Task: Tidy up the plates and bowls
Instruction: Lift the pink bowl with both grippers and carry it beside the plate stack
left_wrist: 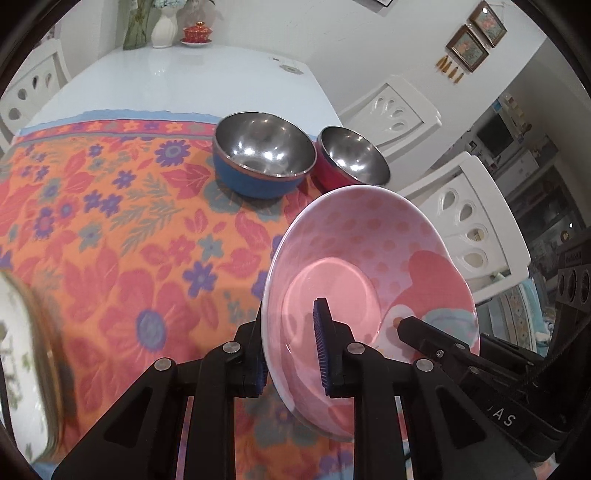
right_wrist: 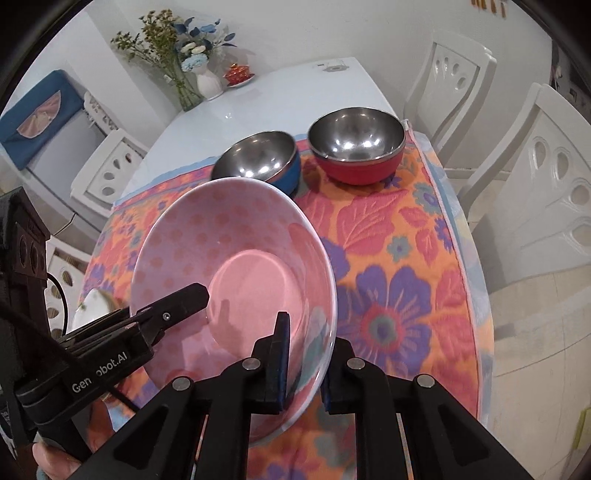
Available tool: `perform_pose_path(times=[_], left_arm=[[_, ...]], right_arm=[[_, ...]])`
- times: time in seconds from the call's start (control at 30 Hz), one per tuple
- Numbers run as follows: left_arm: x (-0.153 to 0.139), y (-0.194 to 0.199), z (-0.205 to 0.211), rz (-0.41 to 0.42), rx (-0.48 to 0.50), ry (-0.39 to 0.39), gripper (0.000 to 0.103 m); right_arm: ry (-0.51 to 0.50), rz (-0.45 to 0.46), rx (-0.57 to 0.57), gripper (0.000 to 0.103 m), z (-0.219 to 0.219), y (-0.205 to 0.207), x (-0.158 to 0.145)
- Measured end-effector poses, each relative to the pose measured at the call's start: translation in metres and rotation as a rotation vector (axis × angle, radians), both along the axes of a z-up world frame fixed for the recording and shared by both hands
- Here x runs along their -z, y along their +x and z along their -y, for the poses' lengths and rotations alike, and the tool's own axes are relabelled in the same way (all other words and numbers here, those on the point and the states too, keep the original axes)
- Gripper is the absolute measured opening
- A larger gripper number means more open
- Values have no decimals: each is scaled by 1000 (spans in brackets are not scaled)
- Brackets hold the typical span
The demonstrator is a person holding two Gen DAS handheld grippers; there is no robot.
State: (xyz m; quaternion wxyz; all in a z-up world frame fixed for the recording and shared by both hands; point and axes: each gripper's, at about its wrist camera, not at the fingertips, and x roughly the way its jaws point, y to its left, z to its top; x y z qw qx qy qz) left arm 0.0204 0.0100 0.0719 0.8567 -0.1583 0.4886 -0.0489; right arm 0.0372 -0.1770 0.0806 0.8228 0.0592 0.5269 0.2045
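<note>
Pink plate (left_wrist: pixel 354 258), polka dots inside, is up off the cloth (left_wrist: pixel 110 229) and tilted, held from both sides. My left tool (left_wrist: pixel 291 354) is clenched on its left rim, one blue pad inside the plate, the other behind the rim. My right tool (right_wrist: pixel 304 365) is clenched on the opposite rim the same way. Each tool shows in the other's view reaching into the plate. Two steel-lined bowls sit on the cloth beyond the plate, just beside each other near the far edge of the cloth: blue bowl (left_wrist: pixel 262 158) and red bowl (left_wrist: pixel 351 157). They look close enough to touch, can't tell for sure. White plate (left_wrist: pixel 22 354) with a brownish rim blurs in at the left edge of the left view, low on the cloth. Bare white tabletop (left_wrist: pixel 166 81) beyond the cloth carries a vase (left_wrist: pixel 162 29) and a red lidded cup (left_wrist: pixel 197 33) at the far end. White chairs (left_wrist: pixel 476 236) stand on the right side
</note>
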Motion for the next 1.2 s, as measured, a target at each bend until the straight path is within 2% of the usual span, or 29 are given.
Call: perform_pose_path(times=[0.13,0.27,0.53,0.73,1.2], left_arm=[[-5,-23,-1,-5,4,42,18],[2,-43,-3,-37,-1,72,18],[30,-68,-12,-110,-31,57,18],[50,-71,-13,-158,-26,65,18],[64,-72,-16,-198,-18,65,18]], right_arm=[[-4,-38,-21,13,-3,-22,-1],[-6,-95,-47,14,-9,-38,11],[-45,-139,-97,14,-24,-53,32],[-70,-172,-111,14,-28,-54,47],[-44,-213,-124,14,-27,-47,61]])
